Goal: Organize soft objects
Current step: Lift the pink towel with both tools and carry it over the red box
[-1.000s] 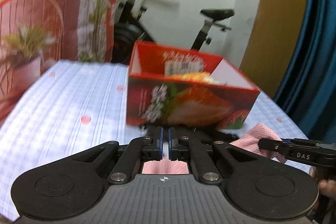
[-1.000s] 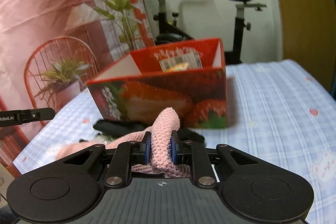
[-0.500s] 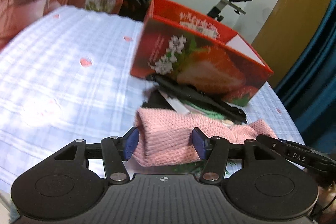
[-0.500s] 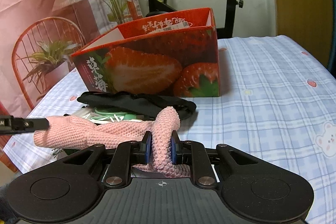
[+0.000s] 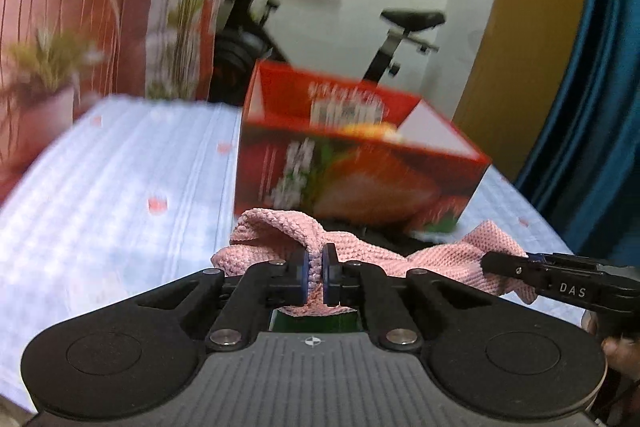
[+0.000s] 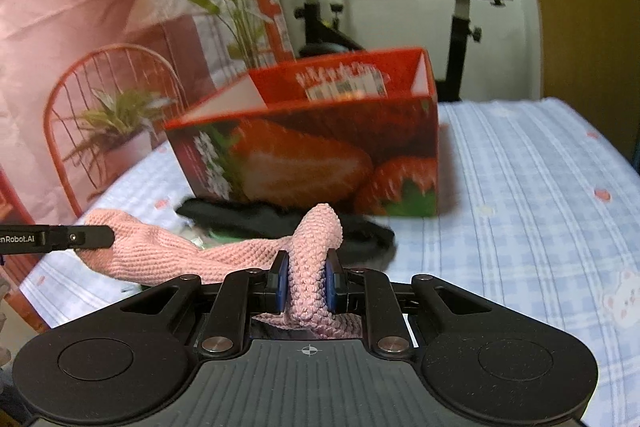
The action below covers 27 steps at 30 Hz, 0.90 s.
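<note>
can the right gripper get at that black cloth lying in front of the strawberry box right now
Probably not yet. The right gripper has its jaws shut on the pink knitted cloth, which drapes across the black cloth; it would have to let go first.

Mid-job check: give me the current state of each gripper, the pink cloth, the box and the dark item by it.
Left gripper: shut on pink knitted cloth.
Right gripper: shut on the same cloth.
Pink knitted cloth: held at both ends, sagging between the grippers.
Red strawberry-print cardboard box: upright, top open.
Black fabric item: lying on the checked tablecloth before the box.
</note>
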{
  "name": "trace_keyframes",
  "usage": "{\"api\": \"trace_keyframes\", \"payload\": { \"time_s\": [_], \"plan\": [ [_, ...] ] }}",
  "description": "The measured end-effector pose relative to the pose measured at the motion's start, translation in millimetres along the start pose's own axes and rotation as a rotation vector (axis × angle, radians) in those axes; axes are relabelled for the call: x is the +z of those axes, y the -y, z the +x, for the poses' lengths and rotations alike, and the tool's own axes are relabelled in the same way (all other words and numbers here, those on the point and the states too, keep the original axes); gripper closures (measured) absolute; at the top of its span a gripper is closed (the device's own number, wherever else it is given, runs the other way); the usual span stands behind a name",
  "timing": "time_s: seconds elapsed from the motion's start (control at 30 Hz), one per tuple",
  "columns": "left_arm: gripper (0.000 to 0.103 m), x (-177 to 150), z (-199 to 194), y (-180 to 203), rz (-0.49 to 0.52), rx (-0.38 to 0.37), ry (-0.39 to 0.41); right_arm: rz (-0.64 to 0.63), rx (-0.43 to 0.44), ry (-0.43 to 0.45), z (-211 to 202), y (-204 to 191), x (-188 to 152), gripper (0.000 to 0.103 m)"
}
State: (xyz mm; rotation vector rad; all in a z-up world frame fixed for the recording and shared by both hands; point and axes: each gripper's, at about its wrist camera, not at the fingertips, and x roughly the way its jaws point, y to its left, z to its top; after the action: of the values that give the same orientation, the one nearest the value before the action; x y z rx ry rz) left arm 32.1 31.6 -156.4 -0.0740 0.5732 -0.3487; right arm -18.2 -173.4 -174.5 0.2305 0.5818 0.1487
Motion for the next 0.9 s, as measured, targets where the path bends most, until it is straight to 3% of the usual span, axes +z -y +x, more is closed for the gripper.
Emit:
{"api": "trace_keyframes", "payload": {
  "time_s": [0.27,0.6,0.9],
  "plan": [
    [0.096,44.7,-14.6,12.7,0.039,-0.018,0.103,-0.026,0.033,0.097,-21.3,-4.3,36.4,0.087],
    [0.096,86.8,11.2,19.1,0.093,0.001,0.115,-0.084,0.039,0.122,-13.8,-1.6,91.9,0.087],
    [0.096,130.0,66.6,16.7,0.120,0.039,0.075,-0.153,-0.012,0.090,31.5,5.6,150.4,0.087]
  ]
}}
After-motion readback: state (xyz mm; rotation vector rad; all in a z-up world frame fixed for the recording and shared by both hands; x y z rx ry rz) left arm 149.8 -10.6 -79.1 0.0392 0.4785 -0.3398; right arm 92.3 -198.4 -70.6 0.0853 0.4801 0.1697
